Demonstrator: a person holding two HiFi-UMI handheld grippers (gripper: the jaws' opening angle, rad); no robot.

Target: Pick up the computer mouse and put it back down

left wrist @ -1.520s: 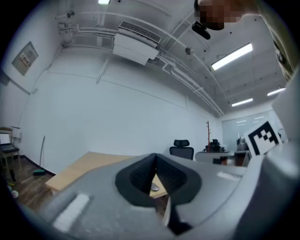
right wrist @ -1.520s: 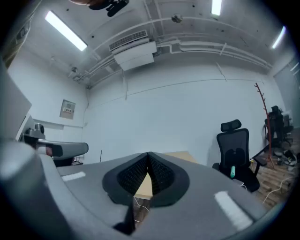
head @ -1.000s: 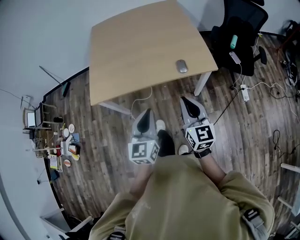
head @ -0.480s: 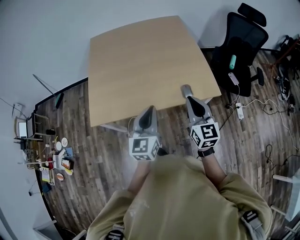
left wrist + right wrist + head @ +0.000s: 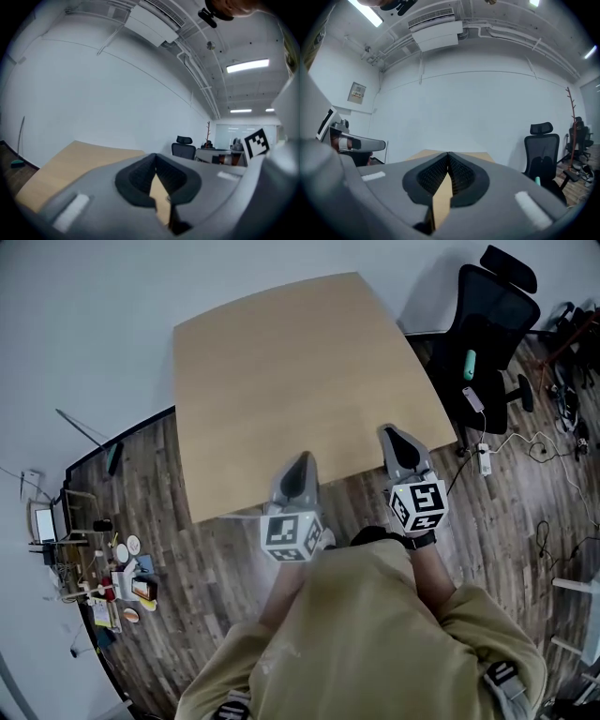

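Both grippers have advanced with the person to the near edge of the table [image 5: 281, 371], which stands beside the office chair [image 5: 492, 324]. Jaws of the left gripper [image 5: 300, 463] and right gripper [image 5: 395, 435] are clenched together on nothing, evidently carried level for the approach. No view shows the mouse, which probably lies on the table hidden beneath the right gripper, not yet picked up.

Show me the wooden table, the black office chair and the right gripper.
wooden table [image 5: 281, 371], head view, bare middle of its top.
black office chair [image 5: 495, 315], head view, on its dark upholstery.
right gripper [image 5: 391, 433], head view, tips of its shut jaws.
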